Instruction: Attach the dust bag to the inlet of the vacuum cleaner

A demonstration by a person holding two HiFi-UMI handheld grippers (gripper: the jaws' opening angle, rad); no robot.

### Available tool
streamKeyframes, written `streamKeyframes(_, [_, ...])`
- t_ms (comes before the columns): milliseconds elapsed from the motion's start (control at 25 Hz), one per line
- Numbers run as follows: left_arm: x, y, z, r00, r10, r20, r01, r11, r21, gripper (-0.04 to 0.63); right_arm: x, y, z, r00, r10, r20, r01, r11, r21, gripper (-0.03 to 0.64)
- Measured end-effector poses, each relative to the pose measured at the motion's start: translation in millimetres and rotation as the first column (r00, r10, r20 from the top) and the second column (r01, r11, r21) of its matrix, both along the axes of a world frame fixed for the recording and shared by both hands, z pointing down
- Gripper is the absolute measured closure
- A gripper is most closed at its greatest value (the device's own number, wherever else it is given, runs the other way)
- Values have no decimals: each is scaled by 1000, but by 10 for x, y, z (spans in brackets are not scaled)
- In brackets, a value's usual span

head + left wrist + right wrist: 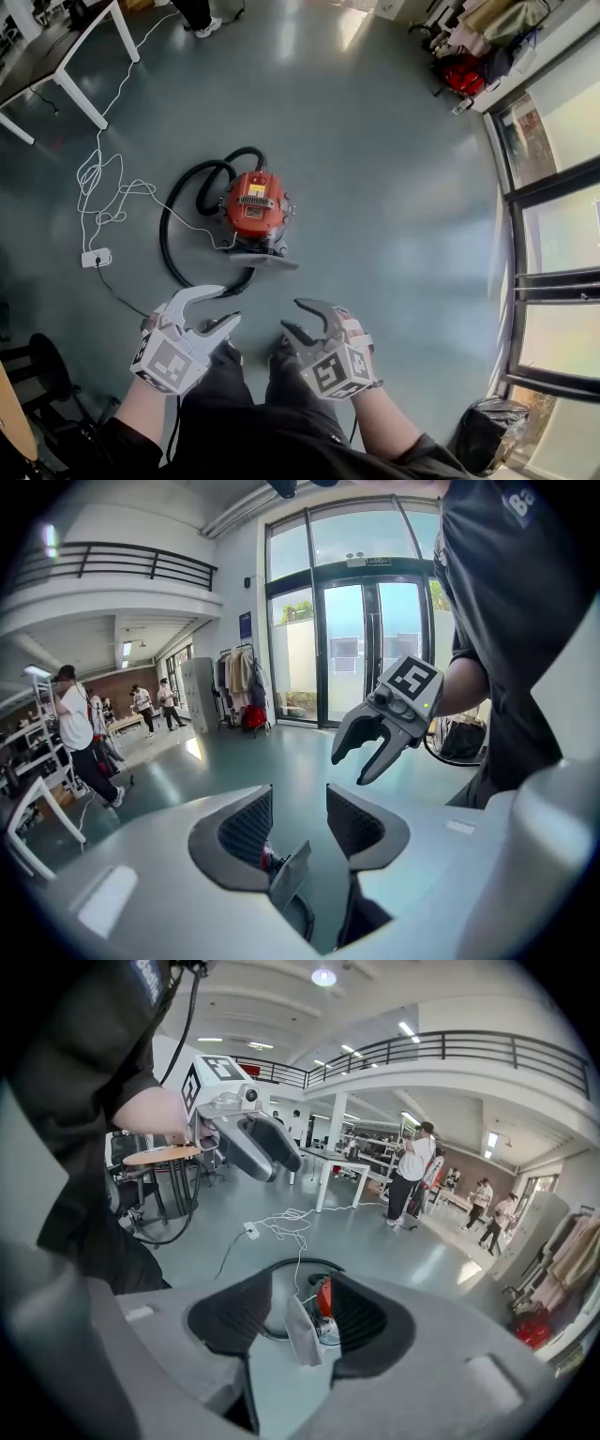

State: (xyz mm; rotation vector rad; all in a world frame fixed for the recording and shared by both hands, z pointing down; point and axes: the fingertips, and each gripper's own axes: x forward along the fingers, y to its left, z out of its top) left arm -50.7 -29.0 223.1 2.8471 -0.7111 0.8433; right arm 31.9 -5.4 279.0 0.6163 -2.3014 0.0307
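Note:
The red vacuum cleaner [255, 204] stands on the grey floor with its black hose [178, 220] looped round its left side. The flat grey dust bag [265, 262] sits against its near side, at the inlet. My left gripper [225, 305] and right gripper [292, 316] hang high above the floor, close to my legs, both open and empty. In the left gripper view, the dust bag [291, 874] shows far below between the jaws of the left gripper [298, 822]. In the right gripper view, the bag [302, 1330] and vacuum [323, 1297] lie beyond the right gripper [298, 1312].
A white power strip [96, 257] with a tangled white cable [98, 187] lies left of the vacuum. A white table [70, 56] stands at the far left, glass doors [553, 234] along the right, and a black bin bag [487, 433] at the lower right. People stand far off.

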Motion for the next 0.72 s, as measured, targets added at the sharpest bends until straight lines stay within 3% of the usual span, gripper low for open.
streamKeyframes(240, [58,121,-531,999,-43,16,42,998,47,399,3,198,-461,997,-71,36,71,997,11,434])
streamKeyframes(440, [109,255,-793,994,-110,-28,111,992,59,418,-53,250,-774,982,-113,153,113,994,5,434])
streamKeyframes(720, [245,595,-1047,989,-38,-142,47,997,58,462,-148,331,-1301,945,-18,326,18,1000,2,434])
